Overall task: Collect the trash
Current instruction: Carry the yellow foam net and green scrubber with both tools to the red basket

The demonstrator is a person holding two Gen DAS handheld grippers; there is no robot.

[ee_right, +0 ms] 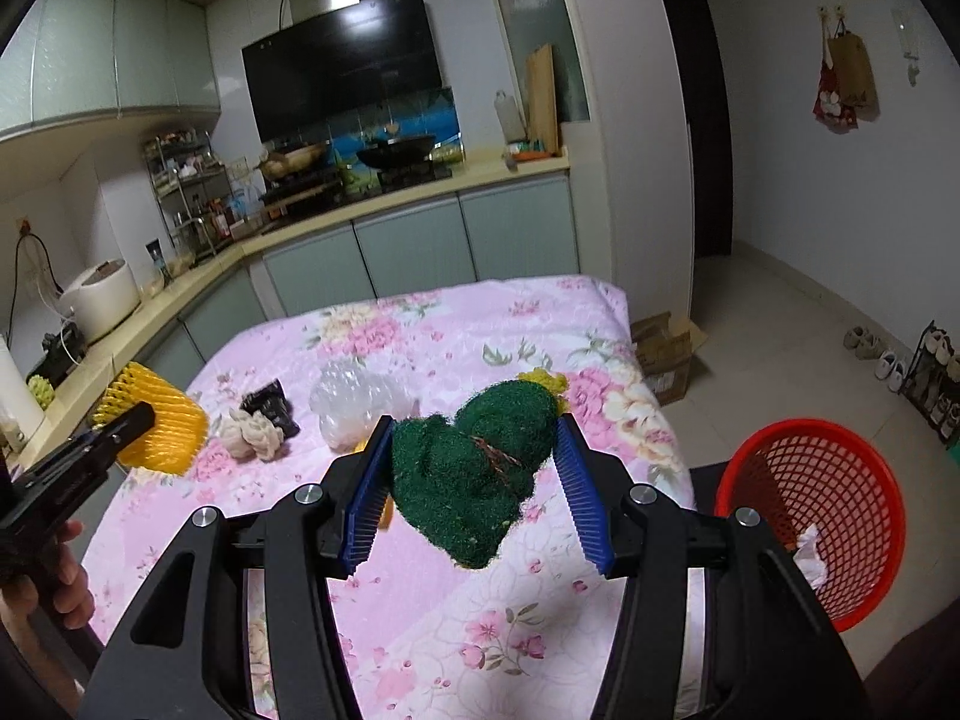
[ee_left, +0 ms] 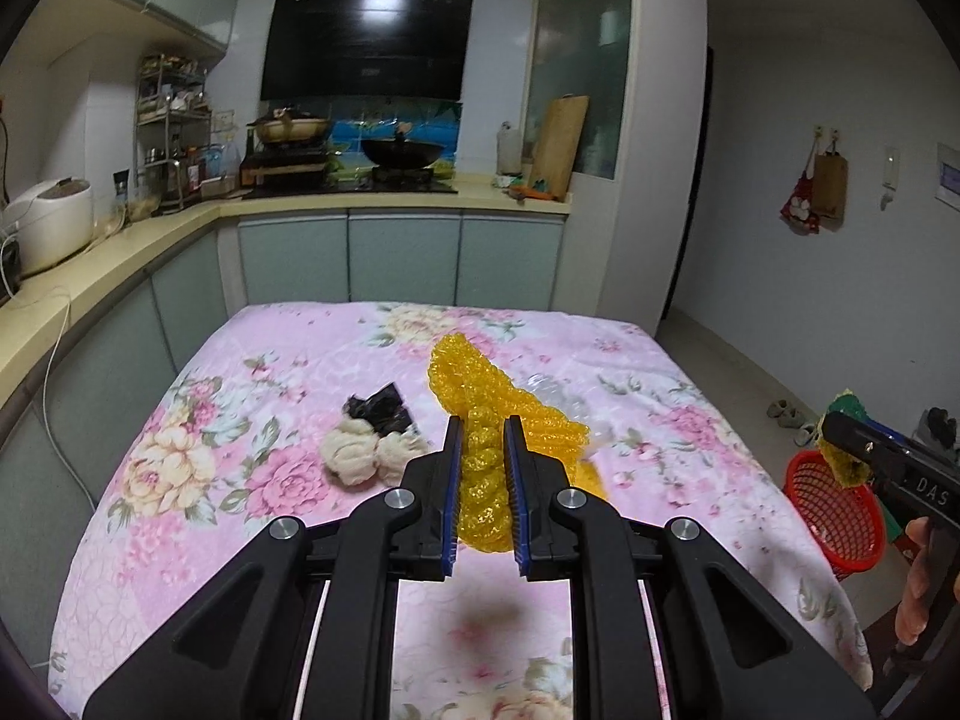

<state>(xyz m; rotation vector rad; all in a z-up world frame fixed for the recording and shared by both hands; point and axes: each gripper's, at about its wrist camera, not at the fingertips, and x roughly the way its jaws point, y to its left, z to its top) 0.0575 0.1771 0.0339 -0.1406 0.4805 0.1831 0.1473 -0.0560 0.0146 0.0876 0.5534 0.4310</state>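
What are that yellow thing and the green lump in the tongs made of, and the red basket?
The yellow thing, gripped by the left tongs, looks like soft foam netting: glossy, with an open mesh. The green lump in the right tongs looks like a fibrous scouring pad, matte and fuzzy, backed by what may be yellow sponge. The red basket seems to be rigid moulded plastic with a lattice wall.

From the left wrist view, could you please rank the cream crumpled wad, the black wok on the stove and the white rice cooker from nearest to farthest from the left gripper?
1. Cream crumpled wad: on the floral cloth, just left of the left gripper.
2. White rice cooker: on the counter, far left.
3. Black wok: on the stove at the back wall, straight ahead.
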